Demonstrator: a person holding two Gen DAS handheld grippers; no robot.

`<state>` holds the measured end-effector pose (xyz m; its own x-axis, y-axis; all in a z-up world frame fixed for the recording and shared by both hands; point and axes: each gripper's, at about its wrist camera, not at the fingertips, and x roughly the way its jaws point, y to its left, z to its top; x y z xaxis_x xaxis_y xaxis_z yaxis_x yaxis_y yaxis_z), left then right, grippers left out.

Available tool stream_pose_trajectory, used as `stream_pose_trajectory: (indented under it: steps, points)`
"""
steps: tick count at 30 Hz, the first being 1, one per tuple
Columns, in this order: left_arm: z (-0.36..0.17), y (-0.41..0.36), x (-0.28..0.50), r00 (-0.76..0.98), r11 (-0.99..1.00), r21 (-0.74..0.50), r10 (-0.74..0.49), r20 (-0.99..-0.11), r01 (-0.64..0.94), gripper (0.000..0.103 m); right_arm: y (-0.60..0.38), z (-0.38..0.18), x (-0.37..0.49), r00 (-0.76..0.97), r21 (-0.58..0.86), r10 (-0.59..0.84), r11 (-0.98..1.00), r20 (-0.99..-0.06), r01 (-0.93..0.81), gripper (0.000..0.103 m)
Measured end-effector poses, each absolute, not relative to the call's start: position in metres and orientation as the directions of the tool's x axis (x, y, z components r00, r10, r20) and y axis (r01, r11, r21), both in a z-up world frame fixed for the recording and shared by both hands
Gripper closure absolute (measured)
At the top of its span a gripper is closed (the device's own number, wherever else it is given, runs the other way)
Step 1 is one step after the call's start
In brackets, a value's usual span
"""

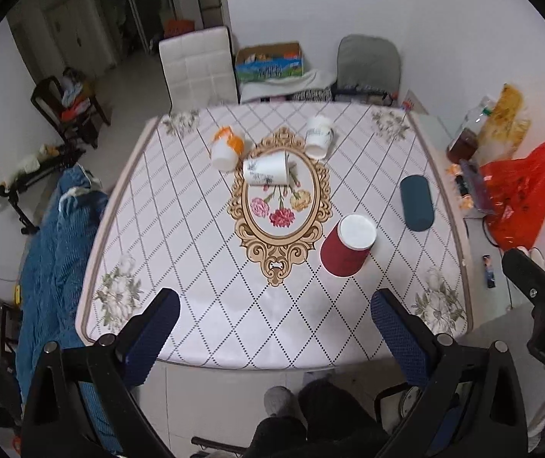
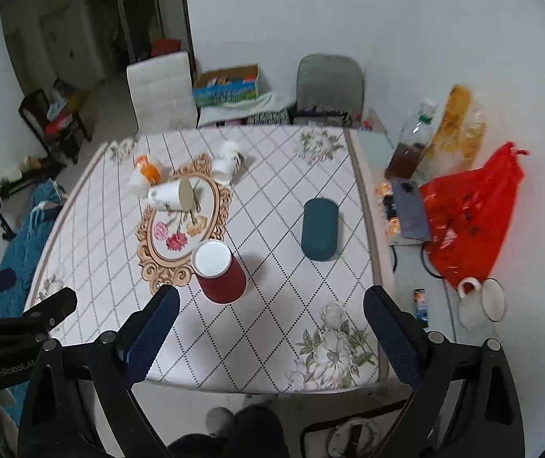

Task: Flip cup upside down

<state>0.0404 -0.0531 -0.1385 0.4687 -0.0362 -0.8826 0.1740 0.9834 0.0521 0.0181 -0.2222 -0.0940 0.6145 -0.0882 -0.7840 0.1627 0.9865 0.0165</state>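
Small white-walled room; square table (image 1: 203,305) with a diamond-check cloth and a gold oval medallion (image 1: 280,206) at its centre, my landmark.

Left of the medallion's top: orange-white cup (image 1: 226,148), tipped over. On the medallion's upper part: white cup (image 1: 266,168) lying on its side, mouth toward the right. Above-right of the medallion: another white cup (image 1: 319,136), also tipped. Just right of the medallion's foot: red cup (image 1: 348,245), standing with its white base up, so it already looks inverted. Further right: dark teal case (image 1: 417,203).

Left gripper (image 1: 276,330) spread wide, empty, over the near edge. Right gripper (image 2: 272,328) likewise spread, empty.

I judge these paper cups light, thin-walled and easily crushed. I'd pinch gently across mid-body, near the stiffer rolled rim.
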Motion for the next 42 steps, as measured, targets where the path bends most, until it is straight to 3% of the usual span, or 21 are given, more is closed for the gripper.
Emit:
stream_pose_trajectory:
  steps: [20,42]
  points:
    - [-0.046,-0.013,-0.056,0.605,0.982,0.033,-0.088,-0.792,0.186,0.001,-0.176,0.011,-0.129,0.735,0.031,-0.111,0.984,-0.669,0.177,0.003]
    - [-0.033,-0.014,-0.067,0.63,0.992,0.046,-0.039,-0.775,0.119,0.001,-0.184,0.026,-0.12,0.751,0.013,-0.075,0.994,-0.656,0.111,0.002]
